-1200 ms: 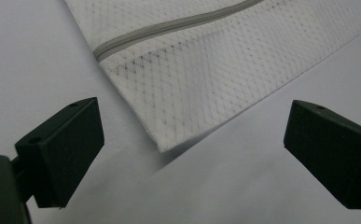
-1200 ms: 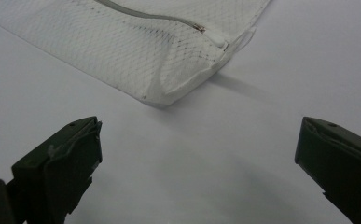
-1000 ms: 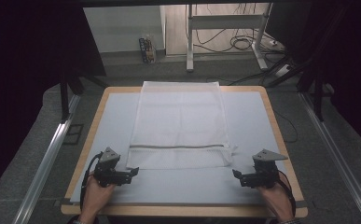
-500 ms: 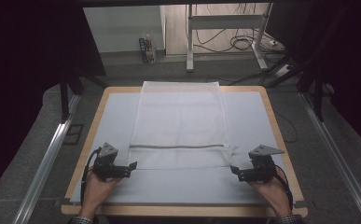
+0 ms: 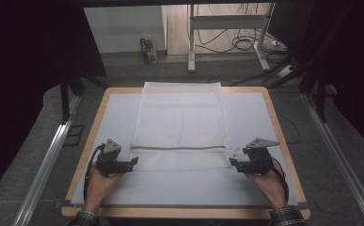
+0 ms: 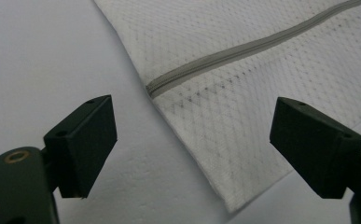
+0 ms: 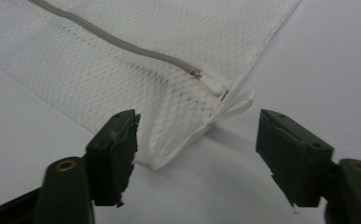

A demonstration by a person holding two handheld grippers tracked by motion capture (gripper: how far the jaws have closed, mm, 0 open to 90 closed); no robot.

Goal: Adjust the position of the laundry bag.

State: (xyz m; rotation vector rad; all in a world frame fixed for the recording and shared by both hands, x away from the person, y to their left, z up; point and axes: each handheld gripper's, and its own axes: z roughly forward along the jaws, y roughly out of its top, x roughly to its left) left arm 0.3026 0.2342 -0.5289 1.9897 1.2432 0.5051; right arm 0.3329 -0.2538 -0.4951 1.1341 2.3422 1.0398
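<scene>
A white mesh bag lies flat on the pale mat, and a grey zipper crosses it near the front. My left gripper is at the bag's near left corner. In the left gripper view the mesh corner lies between the black jaws of my left gripper, which have just been closing and stand apart from it. My right gripper is at the near right corner. The jaws of my right gripper have been closing around the corner without pressing it. The zipper pull and a white loop lie just ahead.
The mat covers a wooden table. Metal rails run along both sides. Beyond the far edge are desk legs, floor cables and a small box.
The right gripper has slid inward and away from the person to the bag's near right corner. The left gripper has barely shifted.
</scene>
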